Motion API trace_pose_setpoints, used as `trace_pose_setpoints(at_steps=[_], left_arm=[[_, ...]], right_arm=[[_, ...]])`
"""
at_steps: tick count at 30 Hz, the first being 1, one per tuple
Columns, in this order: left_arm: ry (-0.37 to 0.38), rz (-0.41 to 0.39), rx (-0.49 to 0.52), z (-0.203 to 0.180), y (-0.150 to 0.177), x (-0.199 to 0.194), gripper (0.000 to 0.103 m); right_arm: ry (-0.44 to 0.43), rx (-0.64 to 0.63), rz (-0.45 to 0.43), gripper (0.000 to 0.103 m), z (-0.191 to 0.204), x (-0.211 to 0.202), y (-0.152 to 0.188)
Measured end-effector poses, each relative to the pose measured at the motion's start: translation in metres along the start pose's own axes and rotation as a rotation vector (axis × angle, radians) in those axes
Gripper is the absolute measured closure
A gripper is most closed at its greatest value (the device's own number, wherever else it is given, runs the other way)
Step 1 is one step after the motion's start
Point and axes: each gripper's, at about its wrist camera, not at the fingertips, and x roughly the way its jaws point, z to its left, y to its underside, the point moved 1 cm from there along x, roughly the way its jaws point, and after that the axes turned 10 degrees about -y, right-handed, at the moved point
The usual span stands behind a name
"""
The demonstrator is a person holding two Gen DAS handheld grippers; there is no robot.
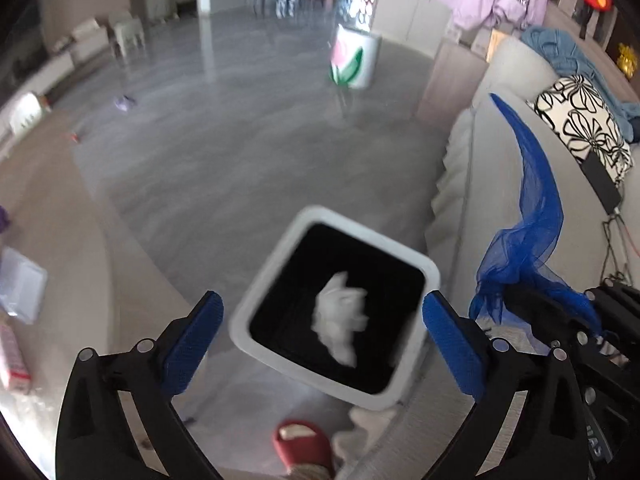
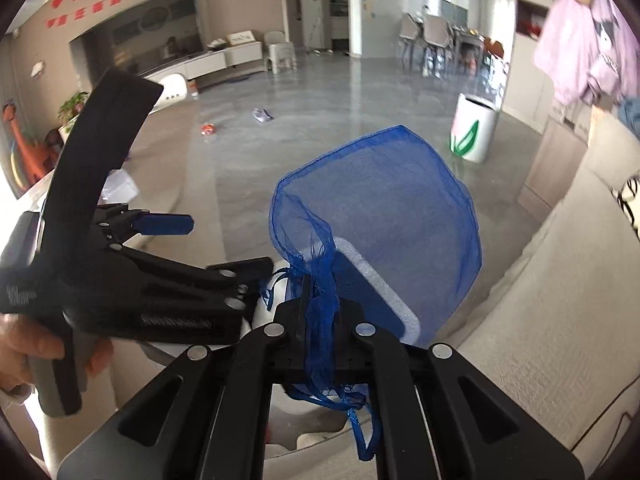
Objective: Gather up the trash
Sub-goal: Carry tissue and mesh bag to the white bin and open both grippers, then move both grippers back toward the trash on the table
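The left hand-held gripper [image 1: 322, 328] stands wide apart at the bottom of its view, nothing between its blue pads [image 1: 192, 340]. Framed between them, low in the centre, a crumpled white tissue [image 1: 340, 318], blurred, shows against the black inside of a white bin [image 1: 434, 276] on the grey floor [image 1: 240, 140]. The right hand-held gripper [image 2: 320, 320] is clamped on blue mesh netting [image 2: 384, 216], which billows across the centre of its view.

Crumpled white tissue [image 1: 340, 318]: blurred, over the dark inside of the bin. Bin [image 1: 280, 236]: white rim, black interior, upright on grey floor beside the sofa. Blue mesh net [image 2: 384, 216]: sheer, bunched at one end, billowing open.
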Motion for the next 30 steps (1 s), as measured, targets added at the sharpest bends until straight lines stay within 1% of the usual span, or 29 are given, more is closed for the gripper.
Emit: trace_pose_setpoints(at_steps=[3,5,6,10,11,14,16,17,18,19,20,21,23,24,25,30], left_arm=[[-0.012,0.000,-0.013,0.008,0.001,0.001,0.005],[-0.065,-0.012,0.000,0.016,0.001,0.000,0.005],[-0.102,-0.030,-0.001,0.025,0.001,-0.005,0.005],[-0.152,-0.083,-0.046,0.044,-0.006,-0.028,0.005],[-0.156,-0.090,-0.056,0.043,-0.008,-0.031,0.005],[-0.175,-0.106,-0.086,0.057,-0.006,-0.046,0.005],[-0.193,-0.111,-0.104,0.069,-0.002,-0.055,0.005],[-0.200,-0.115,-0.112,0.071,-0.001,-0.057,0.005],[-0.204,-0.119,-0.119,0.073,0.000,-0.058,0.005],[-0.209,-0.122,-0.134,0.077,0.000,-0.062,0.005],[-0.211,-0.126,-0.143,0.076,0.000,-0.063,0.005],[-0.211,-0.130,-0.155,0.080,0.001,-0.065,0.005],[-0.223,-0.142,-0.172,0.091,0.004,-0.075,0.005],[-0.226,-0.143,-0.174,0.084,0.002,-0.072,0.005],[-0.231,-0.149,-0.185,0.089,0.003,-0.076,0.005],[-0.230,-0.168,-0.241,0.104,0.013,-0.090,0.005]], right_arm=[[-0.004,0.017,0.009,0.096,-0.010,0.007,0.004],[-0.019,0.029,0.012,0.096,-0.013,0.014,0.003],[-0.029,0.033,0.014,0.096,-0.011,0.017,0.002],[-0.077,0.039,0.039,0.096,-0.013,0.045,0.003],[-0.083,0.035,0.052,0.096,-0.011,0.055,0.005],[-0.098,0.023,0.100,0.096,-0.005,0.080,0.009],[-0.100,0.019,0.150,0.092,-0.003,0.097,0.011],[-0.111,0.027,0.207,0.083,-0.001,0.109,0.011],[-0.110,0.028,0.221,0.062,-0.001,0.113,0.011],[-0.101,0.036,0.226,0.046,-0.002,0.116,0.009],[-0.100,0.040,0.235,0.016,-0.002,0.119,0.007],[-0.108,0.036,0.240,0.004,-0.002,0.120,0.007],[-0.089,0.011,0.230,0.004,0.001,0.116,0.002],[-0.082,0.000,0.218,0.004,0.003,0.112,0.000],[-0.079,-0.008,0.207,0.004,0.005,0.109,-0.001],[-0.108,-0.056,0.098,0.004,0.023,0.076,-0.015]])
